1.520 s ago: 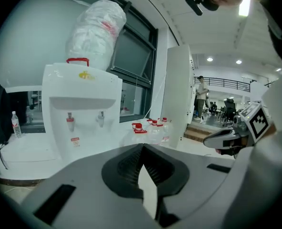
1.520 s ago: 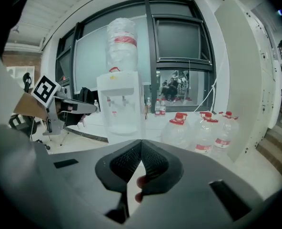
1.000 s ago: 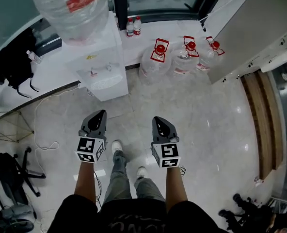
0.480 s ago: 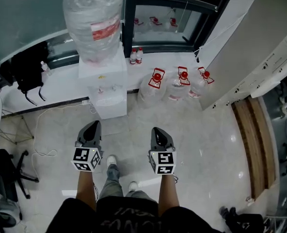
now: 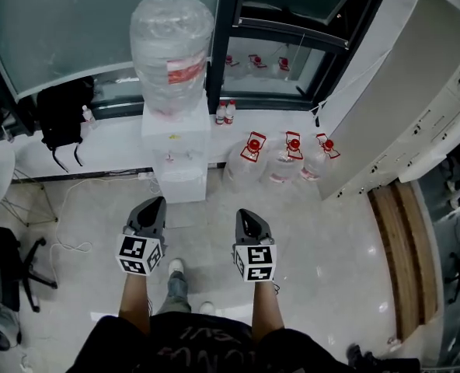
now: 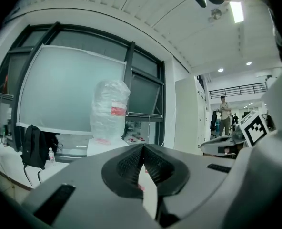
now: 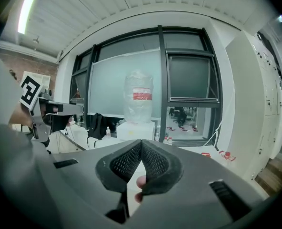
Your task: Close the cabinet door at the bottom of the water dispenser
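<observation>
The white water dispenser [image 5: 175,150] stands against the window ledge with a big clear bottle [image 5: 172,49] on top. From the head view its lower front [image 5: 182,185] looks flush, with no door standing out. My left gripper [image 5: 158,201] and right gripper [image 5: 242,214] hover side by side over the floor, short of the dispenser and pointing toward it. Both are shut with nothing between the jaws. The left gripper view shows the jaws [image 6: 142,146] meeting below the bottle [image 6: 110,111]. In the right gripper view the tips [image 7: 141,141] also meet, with the dispenser [image 7: 136,128] beyond.
Three full water jugs with red caps [image 5: 288,158] stand right of the dispenser, before a tall white cabinet [image 5: 401,107]. Small bottles [image 5: 224,113] and a black backpack [image 5: 63,115] sit on the ledge. A cable [image 5: 67,239] and an office chair [image 5: 5,263] are at the left.
Both grippers have risen, still side by side and shut. The head view has lifted, so the dispenser now looks smaller and more central and the window above shows.
</observation>
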